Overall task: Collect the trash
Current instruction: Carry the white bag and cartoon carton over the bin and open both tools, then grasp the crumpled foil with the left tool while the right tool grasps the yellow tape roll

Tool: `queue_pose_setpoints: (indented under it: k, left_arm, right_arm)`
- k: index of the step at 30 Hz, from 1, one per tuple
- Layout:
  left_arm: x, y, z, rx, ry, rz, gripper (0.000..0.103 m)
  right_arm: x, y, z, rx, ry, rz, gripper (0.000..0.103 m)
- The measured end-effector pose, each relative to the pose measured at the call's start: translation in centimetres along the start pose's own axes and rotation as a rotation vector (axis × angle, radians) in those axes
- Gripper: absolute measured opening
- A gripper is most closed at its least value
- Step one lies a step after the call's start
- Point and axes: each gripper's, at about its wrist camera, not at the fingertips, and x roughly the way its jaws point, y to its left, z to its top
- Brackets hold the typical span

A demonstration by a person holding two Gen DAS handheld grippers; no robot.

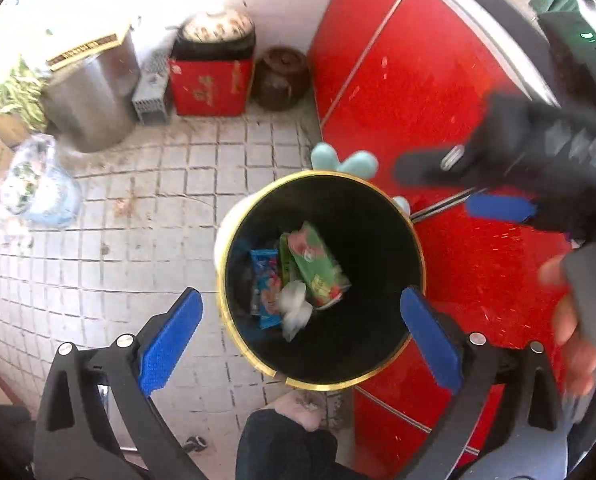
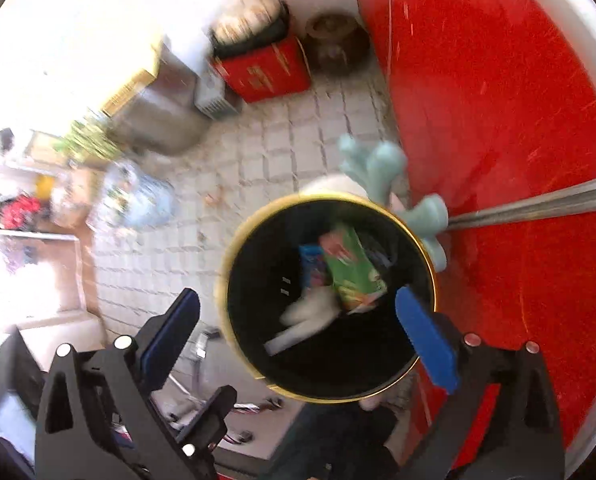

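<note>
A round bin with a gold rim (image 1: 321, 385) and black inside stands on the tiled floor beside a red cabinet. It holds a green carton (image 1: 317, 264), a blue wrapper (image 1: 266, 288) and crumpled white tissue (image 1: 296, 308). My left gripper (image 1: 301, 336) is open and empty above the bin, its blue pads either side of the opening. My right gripper (image 2: 298, 344) is open and empty above the same bin (image 2: 317, 398); the green carton (image 2: 351, 272), the wrapper (image 2: 311, 264) and the white tissue (image 2: 309, 312) lie inside. The right gripper also shows blurred at the right of the left wrist view (image 1: 493, 184).
The red cabinet (image 1: 417, 80) runs along the right. By the far wall stand a metal pot (image 1: 90, 96), a red box (image 1: 210, 84) and a brown jar (image 1: 282, 78). A plastic bag (image 1: 38, 184) lies at left. Teal ear shapes (image 1: 343, 160) stick out of the bin's side. A foot (image 1: 301, 408) is below the bin.
</note>
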Motion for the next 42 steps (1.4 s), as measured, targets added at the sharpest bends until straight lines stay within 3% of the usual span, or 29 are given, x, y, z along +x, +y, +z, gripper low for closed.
queue_pose_setpoints:
  k: [2,4,7,11,13,15,16,17,19,20,23,28,31,34,39,42]
  left_arm:
    - [-2.3,-0.5,0.0,0.026,-0.012,0.025,0.096]
    - [-4.6,-2.2,0.1,0.076,-0.01,0.05,0.096]
    - [-7.0,-6.5,0.6,0.188,0.001,0.015,0.096]
    - [-10.1,-13.7,1.4,0.379,-0.026,-0.044,0.096]
    - [-11.5,-17.9,1.8,0.45,-0.044,-0.113,0.096]
    - [-12.5,-22.5,1.8,0.537,-0.042,-0.166,0.096]
    - [-12.9,-24.9,1.6,0.591,-0.034,-0.192,0.096]
    - [-13.0,-28.0,1.1,0.668,-0.025,-0.219,0.096]
    - [-12.9,-32.2,-0.2,0.786,-0.005,-0.238,0.096]
    - [-13.0,-34.3,-1.1,0.849,0.004,-0.252,0.096]
    - [-13.2,-40.6,-4.7,1.037,0.021,-0.316,0.096]
    - [-11.8,-48.9,-10.5,1.267,0.08,-0.341,0.096]
    - [-10.7,-52.4,-12.4,1.336,0.093,-0.335,0.096]
    - [-9.3,-55.7,-13.5,1.391,0.102,-0.326,0.096]
    - [-7.3,-59.2,-14.3,1.401,0.12,-0.307,0.096]
    - [-5.9,-60.5,-14.5,1.401,0.157,-0.296,0.096]
  right_arm:
    - [-3.9,0.2,-0.3,0.007,-0.065,0.033,0.096]
    - [-9.3,-0.6,-1.5,0.028,-0.132,0.157,0.095]
    - [-16.7,-3.9,-5.1,0.071,-0.226,0.13,0.096]
    - [-26.6,-11.5,-12.1,0.242,-0.35,0.183,0.096]
    - [-30.5,-15.1,-16.0,0.317,-0.435,0.114,0.096]
    - [-34.7,-20.1,-22.0,0.467,-0.528,-0.062,0.096]
    - [-35.6,-21.7,-24.2,0.524,-0.539,-0.137,0.096]
    - [-36.7,-24.6,-28.1,0.639,-0.526,-0.279,0.096]
    - [-37.5,-28.1,-33.8,0.81,-0.494,-0.394,0.096]
    - [-37.9,-30.2,-38.1,0.926,-0.49,-0.421,0.096]
    - [-38.2,-33.2,-47.1,1.127,-0.451,-0.499,0.096]
    - [-38.5,-34.9,-57.1,1.331,-0.437,-0.562,0.096]
    - [-39.1,-37.0,-60.0,1.426,-0.477,-0.553,0.096]
    - [-39.8,-39.2,-60.6,1.464,-0.516,-0.544,0.096]
    - [-39.6,-43.9,-57.2,1.466,-0.567,-0.543,0.096]
    - [-38.4,-47.0,-54.5,1.447,-0.541,-0.504,0.096]
